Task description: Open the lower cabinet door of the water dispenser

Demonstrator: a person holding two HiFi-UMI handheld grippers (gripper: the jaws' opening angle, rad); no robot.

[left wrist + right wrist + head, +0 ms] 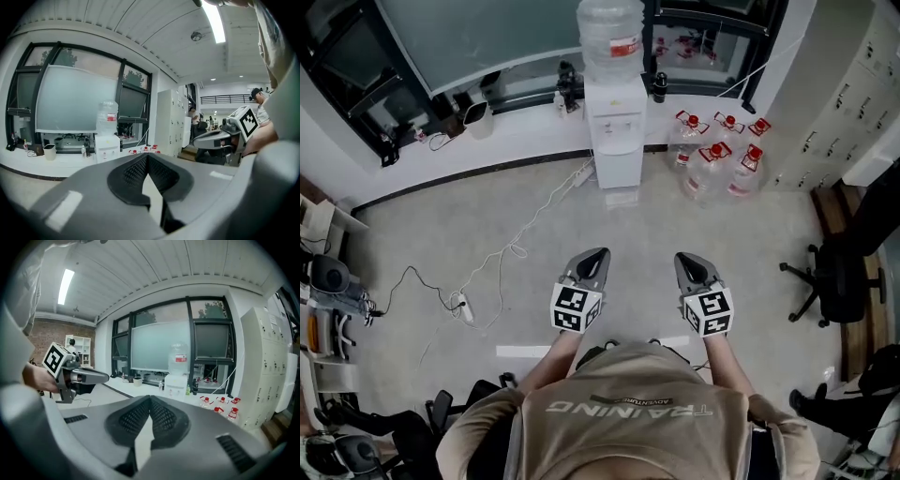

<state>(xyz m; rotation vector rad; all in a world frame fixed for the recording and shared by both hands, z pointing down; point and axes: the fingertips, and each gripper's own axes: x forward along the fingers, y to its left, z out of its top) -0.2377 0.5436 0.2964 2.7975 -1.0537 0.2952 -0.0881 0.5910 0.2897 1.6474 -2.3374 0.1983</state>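
White plastic water dispenser (615,131), a tall box with a clear water bottle (610,37) upended on top, stands against the wall at the top centre of the head view, well apart from both tools. Its lower cabinet door (617,171) is the bottom part of the front panel; from this far off no handle or seam can be made out, and it looks closed.

Low in that frame, the grey left gripper (598,255) and the grey right gripper (682,258) are held side by side over the pale grey floor (534,291), both aimed at the dispenser. In the left gripper view the dark ribbed pads (136,171) meet at the tip with nothing between them, and the dispenser (107,147) sits small at middle left. The right gripper view shows the same: pads (161,416) pressed together, empty, the dispenser (176,385) small just right of centre.

My reading is that the task has not really begun: this is the approach, with no contact made. The next move calls for walking up to the dispenser, lowering one tool to the bottom panel, parting its jaws and finding the door's edge or handle. A cluster of red-capped clear jugs (717,159) just right of the dispenser and a white cable (525,234) trailing across the floor at its left are worth avoiding.
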